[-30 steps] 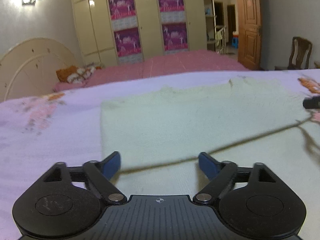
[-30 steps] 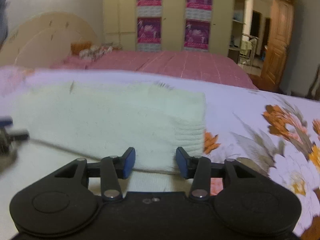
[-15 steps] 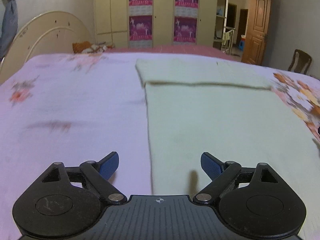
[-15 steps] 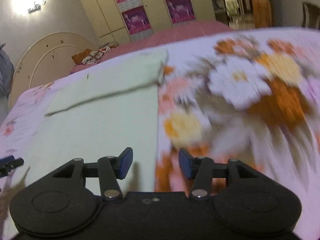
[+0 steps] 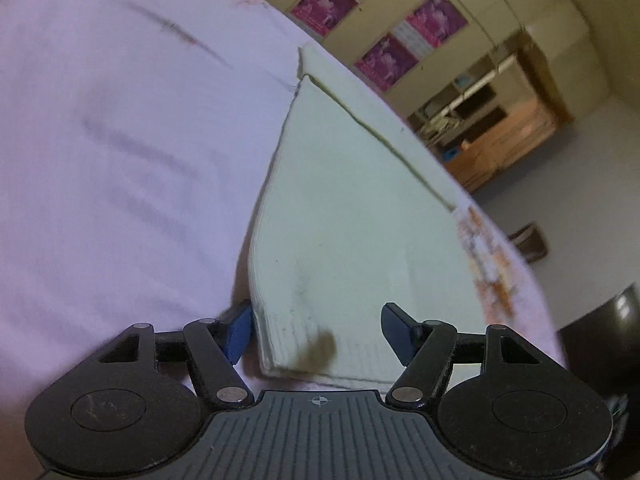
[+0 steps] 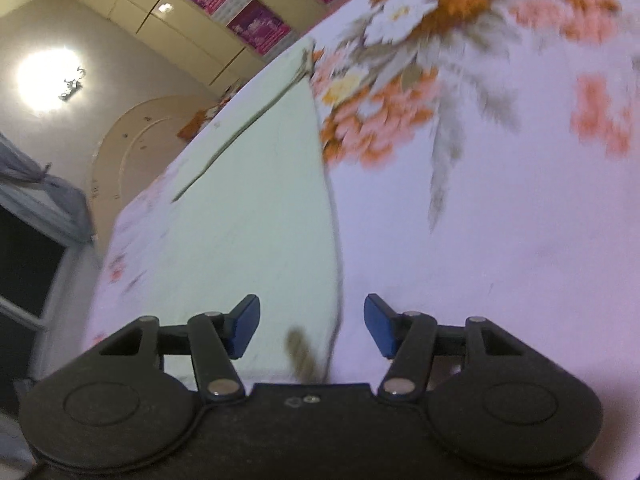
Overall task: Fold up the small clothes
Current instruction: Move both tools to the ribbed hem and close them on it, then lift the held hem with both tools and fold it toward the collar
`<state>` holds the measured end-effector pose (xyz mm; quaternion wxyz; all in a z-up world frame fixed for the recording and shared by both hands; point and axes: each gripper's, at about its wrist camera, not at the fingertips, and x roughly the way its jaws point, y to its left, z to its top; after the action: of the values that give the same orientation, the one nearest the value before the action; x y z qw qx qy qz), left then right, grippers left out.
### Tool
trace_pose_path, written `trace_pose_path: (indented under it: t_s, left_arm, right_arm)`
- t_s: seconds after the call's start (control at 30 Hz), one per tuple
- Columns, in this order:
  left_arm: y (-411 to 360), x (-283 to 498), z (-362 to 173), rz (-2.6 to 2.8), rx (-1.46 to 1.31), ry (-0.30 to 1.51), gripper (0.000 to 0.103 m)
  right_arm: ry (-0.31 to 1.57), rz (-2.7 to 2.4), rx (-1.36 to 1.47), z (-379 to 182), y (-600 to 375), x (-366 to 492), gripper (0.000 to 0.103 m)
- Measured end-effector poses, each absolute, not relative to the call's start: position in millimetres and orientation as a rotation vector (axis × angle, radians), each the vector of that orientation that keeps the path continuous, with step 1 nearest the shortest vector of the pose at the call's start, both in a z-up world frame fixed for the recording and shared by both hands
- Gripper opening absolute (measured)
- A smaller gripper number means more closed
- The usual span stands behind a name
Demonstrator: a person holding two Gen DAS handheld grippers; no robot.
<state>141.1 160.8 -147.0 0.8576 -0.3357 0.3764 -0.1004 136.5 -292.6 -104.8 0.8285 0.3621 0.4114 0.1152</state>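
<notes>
A pale cream knitted garment (image 5: pixel 352 216) lies flat on the bed (image 5: pixel 120 140), which is covered in a lilac sheet with orange and white flowers printed across it. The far end of the garment is already folded over onto itself, leaving a dark crease line running across it near the far edge of the bed.

The left gripper (image 5: pixel 316 332) hangs low over the near left corner of the garment, tilted hard to one side. Its blue fingertips (image 5: pixel 238 332) stand fairly wide and its jaws are closing; the ribbed hem corner of the garment sits between them, the left pad right at the cloth's side edge, the right pad clear of it, so nothing is gripped.

The right gripper (image 6: pixel 312 330) is over the near right corner, tilted the other way. Its jaws are opening, at a middling width, and the garment's right edge runs down between the blue pads (image 6: pixel 244 330) without either one pressing on it. A dark smudge of shadow falls on the cloth just ahead of each gripper.

Beyond the bed, a cream wardrobe (image 5: pixel 400 32) with purple posters on its doors lines the back wall, and a wooden door (image 5: pixel 512 140) shows past it. From the right side, a bright wall lamp (image 6: pixel 46 80) glares above a rounded cream headboard (image 6: pixel 136 140); both views are blurred
</notes>
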Motion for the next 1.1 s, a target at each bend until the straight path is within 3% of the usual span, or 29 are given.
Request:
trace_pose_path:
  t_s: [0.03,0.1,0.13,0.33,0.37,0.4,0.43,0.6,0.7,0.83,1.1]
  left_arm:
    - [164,142,-151,-0.212,-0.746,0.782,0.068]
    - [169,146,-158,-0.214,-0.805,0.786,0.050]
    - [163,146,-163,-0.219,-0.818,0.798,0.047]
    - [149,157,-167,-0.252,-0.767,0.804,0.046]
    - [148,158,-168,-0.247,-0.754,0.800,0.035]
    - [147,159,-168,-0.227,-0.733,0.805,0.003]
    - [147,161,-168,-0.200,-0.709,0.819,0.004]
    - [149,145,-133,-0.266,-0.715,0.648,0.004]
    - [146,157,-149,-0.201,-0.647,0.745,0.004]
    - [127,163,-156,-0.172,-0.540,0.783,0.004]
    - [147,158,-134,-0.206,-0.740,0.675,0.004]
  right_arm:
    - [0.874,0.252,0.785,-107,-291,136,0.055]
    - [0.880,0.269,0.839,-112,-291,138,0.048]
    - [0.884,0.268,0.865,-115,-291,140,0.042]
    - [0.906,0.302,0.925,-125,-286,149,0.032]
    - [0.906,0.302,0.916,-125,-284,148,0.021]
    - [0.907,0.292,0.896,-127,-283,149,0.012]
    - [0.906,0.276,0.874,-126,-281,150,0.006]
    - [0.787,0.307,0.841,-97,-283,141,0.005]
    - [0.733,0.348,0.819,-85,-287,137,0.005]
    - [0.907,0.263,0.769,-117,-286,151,0.005]
    - [0.786,0.273,0.765,-91,-286,148,0.005]
